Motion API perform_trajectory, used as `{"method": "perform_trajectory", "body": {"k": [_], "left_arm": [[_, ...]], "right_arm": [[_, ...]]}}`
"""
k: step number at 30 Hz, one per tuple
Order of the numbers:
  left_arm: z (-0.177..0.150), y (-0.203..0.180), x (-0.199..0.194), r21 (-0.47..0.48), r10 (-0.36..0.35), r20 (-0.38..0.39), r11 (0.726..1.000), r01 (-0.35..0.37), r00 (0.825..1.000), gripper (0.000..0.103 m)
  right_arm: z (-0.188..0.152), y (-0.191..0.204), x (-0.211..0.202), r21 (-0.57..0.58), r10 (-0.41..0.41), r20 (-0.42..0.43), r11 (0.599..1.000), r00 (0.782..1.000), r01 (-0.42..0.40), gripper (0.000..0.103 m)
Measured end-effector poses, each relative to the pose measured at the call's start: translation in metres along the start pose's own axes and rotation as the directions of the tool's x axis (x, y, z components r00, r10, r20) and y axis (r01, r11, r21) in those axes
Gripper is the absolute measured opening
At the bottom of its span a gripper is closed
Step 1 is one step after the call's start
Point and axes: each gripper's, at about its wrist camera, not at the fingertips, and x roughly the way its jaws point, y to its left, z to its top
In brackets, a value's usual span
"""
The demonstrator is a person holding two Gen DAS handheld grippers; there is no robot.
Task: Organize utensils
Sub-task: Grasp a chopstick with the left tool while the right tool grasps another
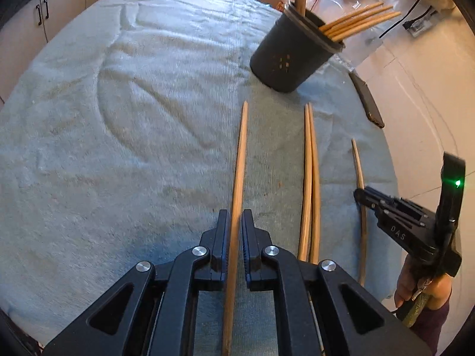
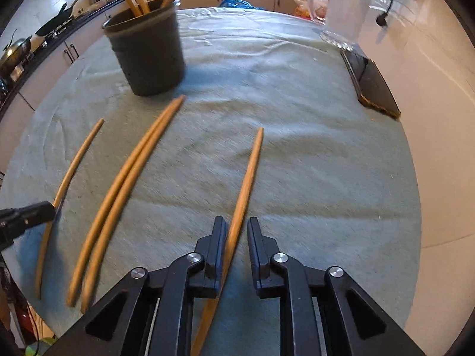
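Grips the first chopstick [image 1: 240, 160] tight with the left tongs [image 1: 236, 216]. Holds the right tongs [image 2: 237, 221] a bit apart around the second chopstick [image 2: 249, 172]. Between both tongs, a pair of chopsticks [image 1: 310, 178]. Ahead, the dark cup [image 1: 288, 56] with sticks.

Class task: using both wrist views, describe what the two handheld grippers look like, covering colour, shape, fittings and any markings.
Both the left gripper and the right gripper are matte black, with two flat fingers on angular linkage arms that have triangular cut-outs and round silver pivot bolts. The left one's pads are ribbed. Seen from the left wrist view, the right gripper carries pale "DAS" lettering and a green light.
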Motion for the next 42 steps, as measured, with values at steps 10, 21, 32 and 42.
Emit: {"method": "perform_trajectory", "body": {"k": [10,21,32,42], "left_arm": [[0.034,-0.003,0.001,0.068,0.024,0.021,0.997,-0.025,0.999,0.037],[0.062,-0.034,0.044,0.208,0.124,-0.051,0.972,-0.111,0.991,0.022],[0.056,-0.024,0.031,0.193,0.098,0.035,0.976,-0.103,0.995,0.006],[0.027,-0.038,-0.072,0.212,-0.005,0.312,0.975,-0.064,0.95,0.006]], "right_arm": [[0.008,-0.021,0.003,0.084,0.047,-0.003,0.995,0.999,-0.047,0.024],[0.042,-0.016,0.016,0.084,0.003,-0.063,0.996,0.998,0.002,0.024],[0.058,-0.01,0.021,0.077,0.006,-0.019,0.997,1.0,-0.004,0.006],[0.033,-0.013,-0.066,0.085,0.067,0.269,0.992,0.961,-0.093,0.006]]}}
